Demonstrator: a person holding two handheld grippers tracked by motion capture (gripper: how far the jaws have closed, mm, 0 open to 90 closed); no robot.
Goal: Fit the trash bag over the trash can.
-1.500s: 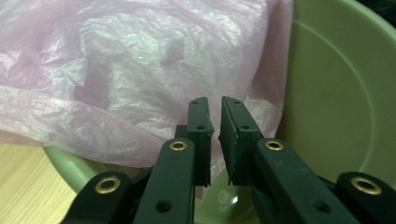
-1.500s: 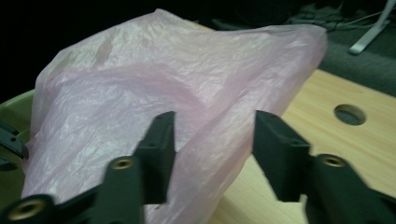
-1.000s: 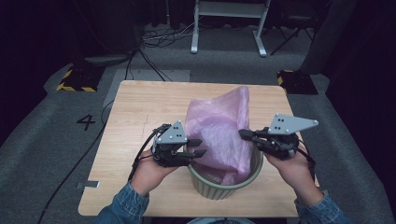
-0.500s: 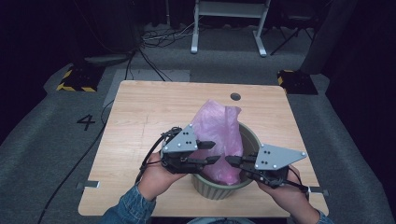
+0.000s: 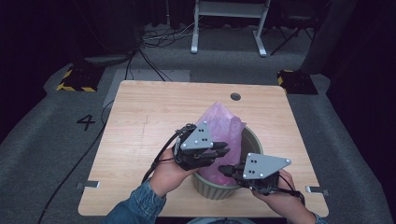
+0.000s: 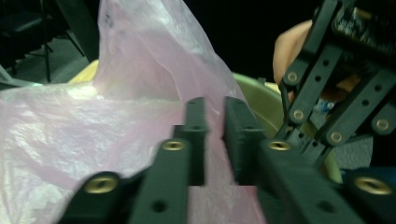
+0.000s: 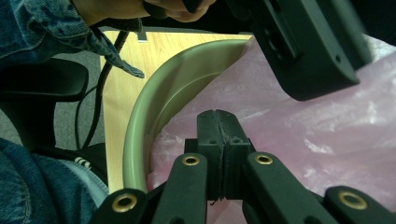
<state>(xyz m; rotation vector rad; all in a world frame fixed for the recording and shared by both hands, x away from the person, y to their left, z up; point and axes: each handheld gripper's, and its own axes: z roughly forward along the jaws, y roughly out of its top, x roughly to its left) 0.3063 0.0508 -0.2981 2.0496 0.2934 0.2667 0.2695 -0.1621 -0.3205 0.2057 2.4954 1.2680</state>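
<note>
Bag [image 5: 219, 128] of thin, crinkly pink plastic rises in a peak from the round green bin [image 5: 250, 140], which sits on the near part of the wooden table [image 5: 140, 121]. Bin walls look smooth and stiff, the film soft and half see-through. Left gripper [image 5: 223, 151] has just been closing; its jaws stand a narrow slot apart with pink film between them, and I cannot tell whether they pinch it. Right gripper [image 5: 224, 170] is pressed shut at the near rim, film behind it. Film that slack could slip free or tear if both pull apart sharply, or the light bin could tip.
</note>
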